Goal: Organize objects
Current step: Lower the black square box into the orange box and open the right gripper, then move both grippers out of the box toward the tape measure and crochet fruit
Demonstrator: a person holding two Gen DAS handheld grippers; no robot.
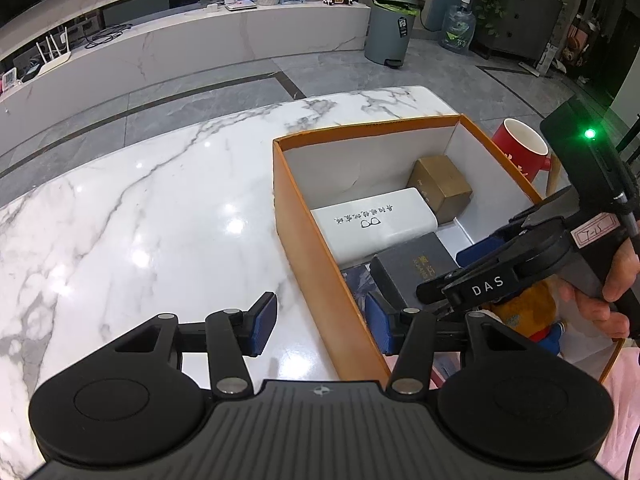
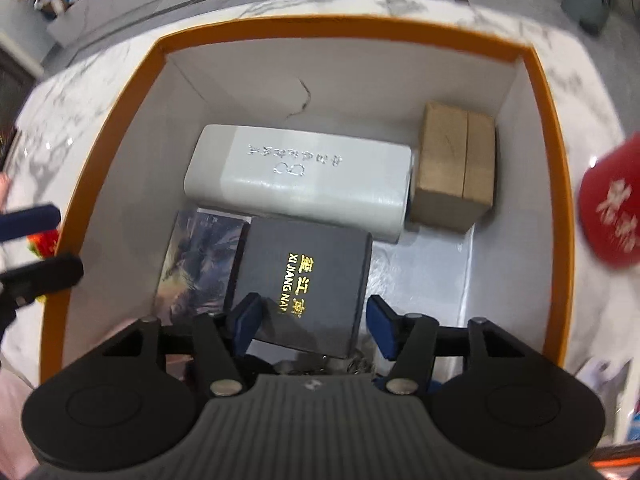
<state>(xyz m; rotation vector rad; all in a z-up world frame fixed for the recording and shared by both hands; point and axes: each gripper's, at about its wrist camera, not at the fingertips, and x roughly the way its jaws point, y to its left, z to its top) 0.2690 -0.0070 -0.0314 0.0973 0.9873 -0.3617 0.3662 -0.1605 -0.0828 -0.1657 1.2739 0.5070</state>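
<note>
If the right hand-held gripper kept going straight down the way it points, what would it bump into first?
Probably the black box with gold letters: it lies in the orange box, right between the open right hand-held gripper fingers.

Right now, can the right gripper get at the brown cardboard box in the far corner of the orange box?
Probably yes: the right gripper is open above the black box, and the brown cardboard box has nothing on top of it.

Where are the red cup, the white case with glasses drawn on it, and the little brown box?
red cup (image 1: 520, 148), left wrist view, on its white inside
white case (image 2: 304, 184), right wrist view, on its top face
brown box (image 2: 452, 172), right wrist view, on its top
</note>
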